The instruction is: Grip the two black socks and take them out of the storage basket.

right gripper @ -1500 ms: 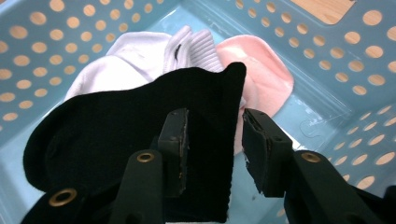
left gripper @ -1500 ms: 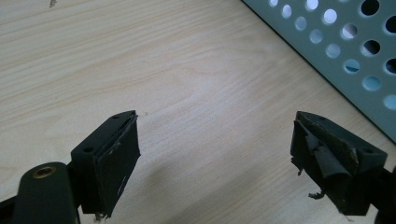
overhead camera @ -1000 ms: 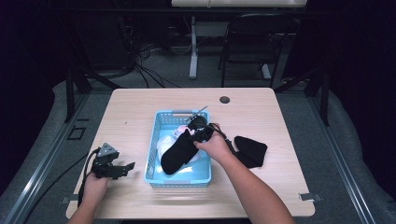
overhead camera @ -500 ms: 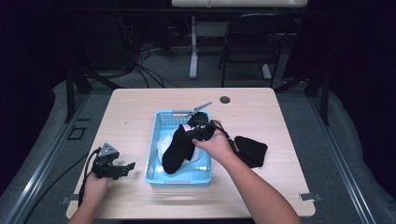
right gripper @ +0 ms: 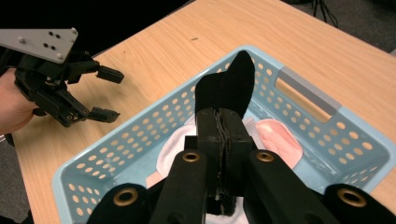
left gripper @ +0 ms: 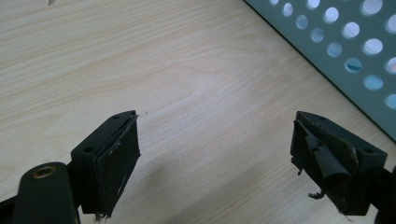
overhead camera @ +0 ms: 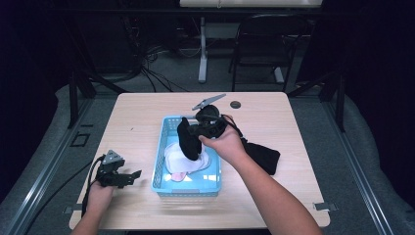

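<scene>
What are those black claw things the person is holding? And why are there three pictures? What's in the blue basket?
Those claws are grippers, hand-held tools with two jaws that pinch like tongs. A person holds one in each hand.

The three pictures show one moment from three cameras. One camera hangs high above the wooden table. The other two ride on the grippers and look along their jaws.

The left gripper rests low on the table beside the blue basket, with its jaws wide open and nothing between them. The right gripper is pinched shut on a black sock, holding it up over the basket.

Inside the basket lie pale white and pink cloth things, maybe more socks; I cannot tell for sure. Another black cloth lies on the table to the right of the basket.
</scene>
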Available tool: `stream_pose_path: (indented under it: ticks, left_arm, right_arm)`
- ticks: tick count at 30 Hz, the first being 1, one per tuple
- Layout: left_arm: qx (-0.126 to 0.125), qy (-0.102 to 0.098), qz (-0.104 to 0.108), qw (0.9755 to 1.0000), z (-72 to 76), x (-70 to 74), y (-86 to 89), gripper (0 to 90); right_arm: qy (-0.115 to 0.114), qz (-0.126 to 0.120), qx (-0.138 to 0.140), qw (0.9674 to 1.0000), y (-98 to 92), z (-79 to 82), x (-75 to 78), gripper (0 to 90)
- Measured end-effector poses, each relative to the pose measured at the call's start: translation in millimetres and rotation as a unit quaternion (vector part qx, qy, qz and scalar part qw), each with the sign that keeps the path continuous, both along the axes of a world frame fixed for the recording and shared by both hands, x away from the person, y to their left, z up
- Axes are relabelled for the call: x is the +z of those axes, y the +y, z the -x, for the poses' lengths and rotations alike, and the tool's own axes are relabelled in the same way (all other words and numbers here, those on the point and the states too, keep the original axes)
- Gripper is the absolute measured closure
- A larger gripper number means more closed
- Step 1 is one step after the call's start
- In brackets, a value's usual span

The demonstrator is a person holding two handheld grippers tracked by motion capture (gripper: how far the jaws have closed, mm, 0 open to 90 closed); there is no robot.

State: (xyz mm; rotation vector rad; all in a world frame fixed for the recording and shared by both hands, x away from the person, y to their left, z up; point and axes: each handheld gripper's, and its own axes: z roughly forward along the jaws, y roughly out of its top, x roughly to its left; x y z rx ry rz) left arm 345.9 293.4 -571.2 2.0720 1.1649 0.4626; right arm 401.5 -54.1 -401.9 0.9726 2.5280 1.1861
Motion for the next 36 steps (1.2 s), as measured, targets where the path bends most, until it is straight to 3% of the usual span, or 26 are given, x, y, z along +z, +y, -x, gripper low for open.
stream_pose_path:
  ticks: [10,27,36]
  left_arm:
    - [0.0,0.0,0.001,1.0,0.0,0.2,0.4,15.6]
    - [0.0,0.0,0.001,1.0,0.1,0.4,0.4,15.6]
    - [0.001,-0.001,0.001,1.0,-0.8,-0.4,0.4,15.6]
  right_arm:
    - [-0.006,0.0,0.007,1.0,1.9,4.0,15.0,88.4]
    - [-0.016,-0.009,0.009,0.9998,0.5,8.1,24.0,88.4]
    - [-0.026,-0.014,-0.002,0.9995,-20.2,14.1,34.6,88.4]
